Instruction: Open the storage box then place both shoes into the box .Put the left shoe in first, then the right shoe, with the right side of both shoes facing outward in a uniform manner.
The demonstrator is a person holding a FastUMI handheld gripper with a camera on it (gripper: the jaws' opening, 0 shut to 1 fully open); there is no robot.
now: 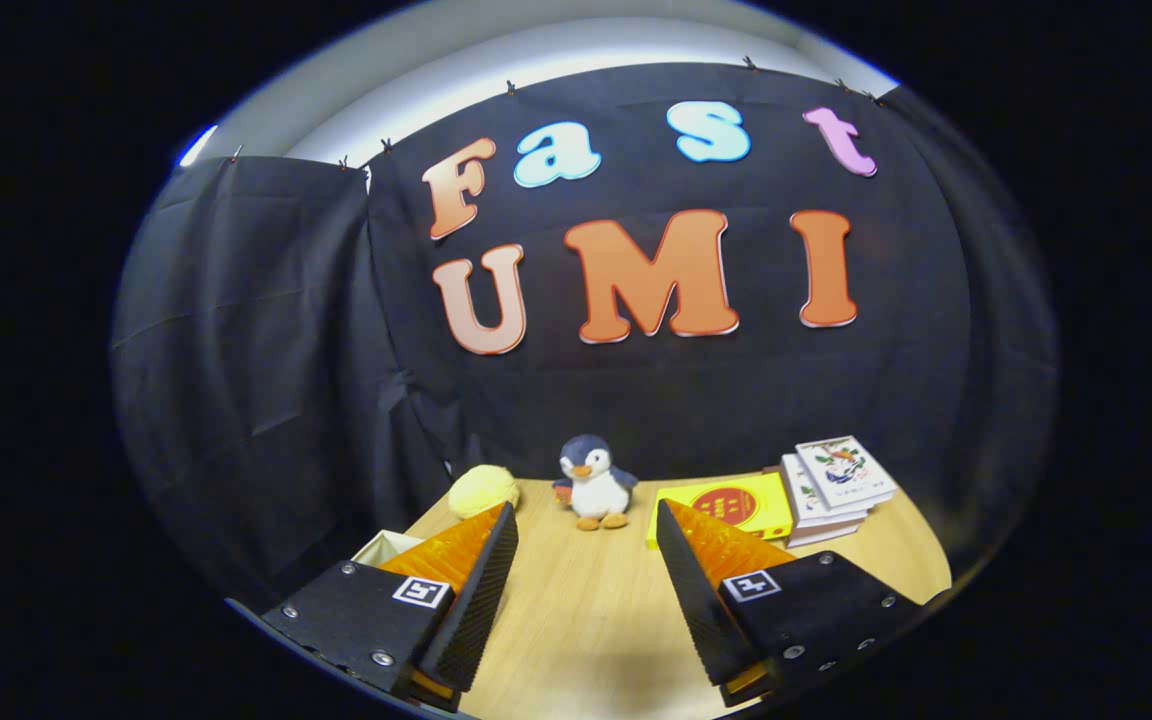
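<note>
Hovering gripper spread wide w/ nothing btwn, pale box corner behind left finger

The gripper, fingers spread with only bare tabletop between them, hides most of a pale box at the tabletop's left edge and the yellow box's near corner; book-cover print is too small to tell

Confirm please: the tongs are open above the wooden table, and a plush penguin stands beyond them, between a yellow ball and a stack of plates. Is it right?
One thing is wrong: the gripper view shows a stack of books, not plates. The tongs are open above the wooden table, with the plush penguin beyond them, beside the yellow ball.
</note>
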